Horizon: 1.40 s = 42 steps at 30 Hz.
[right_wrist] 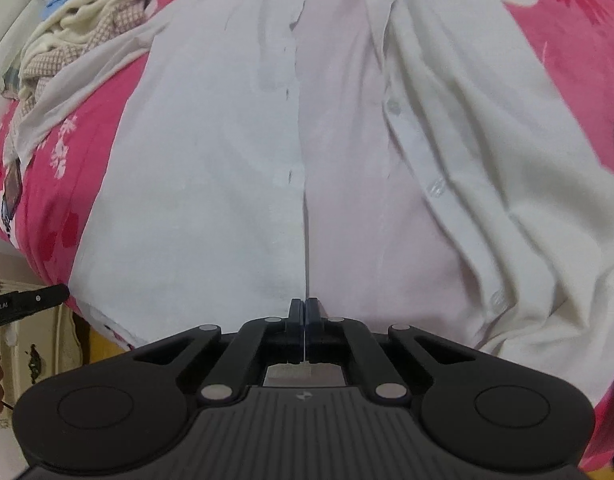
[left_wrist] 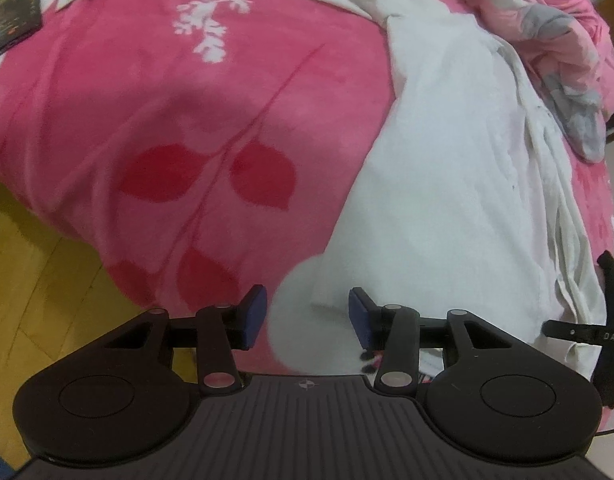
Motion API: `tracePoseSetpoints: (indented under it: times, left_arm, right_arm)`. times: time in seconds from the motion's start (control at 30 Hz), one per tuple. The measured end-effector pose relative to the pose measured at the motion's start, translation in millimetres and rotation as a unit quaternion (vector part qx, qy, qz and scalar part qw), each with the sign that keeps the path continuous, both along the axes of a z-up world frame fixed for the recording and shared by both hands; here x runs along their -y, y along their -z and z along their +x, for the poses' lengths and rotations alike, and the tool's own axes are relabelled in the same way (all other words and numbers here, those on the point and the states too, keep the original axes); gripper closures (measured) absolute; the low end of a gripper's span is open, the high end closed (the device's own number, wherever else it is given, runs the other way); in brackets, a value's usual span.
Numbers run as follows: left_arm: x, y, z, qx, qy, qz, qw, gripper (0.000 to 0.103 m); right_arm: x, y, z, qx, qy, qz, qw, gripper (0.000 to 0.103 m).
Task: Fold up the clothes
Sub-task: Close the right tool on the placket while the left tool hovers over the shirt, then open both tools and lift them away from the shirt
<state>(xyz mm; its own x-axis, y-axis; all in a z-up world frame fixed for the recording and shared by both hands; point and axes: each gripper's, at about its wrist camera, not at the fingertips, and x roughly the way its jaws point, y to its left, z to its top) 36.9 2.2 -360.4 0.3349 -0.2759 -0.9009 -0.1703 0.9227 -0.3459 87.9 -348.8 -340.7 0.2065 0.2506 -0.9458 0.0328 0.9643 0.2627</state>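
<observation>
The right claw (right_wrist: pixel 305 322) is pressed closed on the near hem of a white button-front cotton shirt (right_wrist: pixel 235 168), pinching a thin fabric edge between its pads. From there the shirt's long axis runs straight away, placket and clear buttons (right_wrist: pixel 435 187) leading toward the far collar end. It lies flat on a fuzzy pink fleece blanket with red leaf prints (left_wrist: pixel 167 128) covering the bed. The left claw (left_wrist: pixel 307 318) stands wide apart, with the shirt's rounded hem corner between its blue pads (left_wrist: pixel 254 312). Far left of the right claw lies a heap of beige and checked clothes (right_wrist: pixel 79 40).
</observation>
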Motion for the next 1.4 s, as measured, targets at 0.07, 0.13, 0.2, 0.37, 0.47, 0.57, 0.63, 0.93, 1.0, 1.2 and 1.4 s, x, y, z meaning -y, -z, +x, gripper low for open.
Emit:
tracePoseSetpoints:
  times: [0.07,0.13,0.2,0.37,0.47,0.57,0.63,0.93,1.0,1.2,1.4]
  left_arm:
    - [4.3,2.7,4.9,0.0,0.012,0.0,0.9999,0.057]
    - [9.9,6.2,10.2,-0.001,0.029,0.004,0.9996,0.057]
    - [19.9,11.1,17.2,-0.003,0.06,0.018,0.998,0.057]
    - [35.6,21.0,25.9,-0.009,0.107,0.055,0.9927,0.057]
    - [33.5,19.4,21.6,-0.004,0.106,0.056,0.9928,0.064]
    - [27.3,17.1,18.0,-0.012,0.086,0.041,0.9954,0.079]
    - [23.2,15.2,15.6,-0.019,0.072,0.027,0.9969,0.095]
    - [0.4,13.5,10.0,-0.066,-0.015,-0.058,0.996,0.102]
    - [-2.1,13.7,10.7,-0.068,-0.02,-0.062,0.9955,0.102]
    - [8.0,24.6,17.2,-0.071,0.011,-0.027,0.997,0.094]
    - [22.0,16.4,11.4,-0.046,0.065,0.033,0.9962,0.072]
  right_arm:
    - [2.9,3.3,1.5,-0.013,0.008,0.01,1.0,0.103]
    - [4.5,5.9,-1.4,-0.022,0.002,0.014,1.0,0.103]
    - [0.7,8.1,-4.0,-0.026,-0.009,0.009,1.0,0.103]
    - [0.8,16.4,-10.4,-0.036,0.004,0.013,0.999,0.103]
    - [0.4,18.1,-11.6,-0.037,0.009,0.014,0.999,0.103]
    - [-2.2,17.5,-10.0,-0.037,0.006,0.012,0.999,0.103]
    - [-3.4,17.2,-8.8,-0.037,0.004,0.01,0.999,0.103]
    - [-4.9,17.0,-2.3,-0.038,-0.008,0.001,0.999,0.103]
    - [-4.7,17.0,-2.2,-0.039,-0.009,-0.003,0.999,0.103]
    - [-1.8,17.4,-7.7,-0.044,-0.008,-0.019,0.999,0.102]
    - [1.2,17.8,-13.3,-0.048,-0.007,-0.035,0.998,0.097]
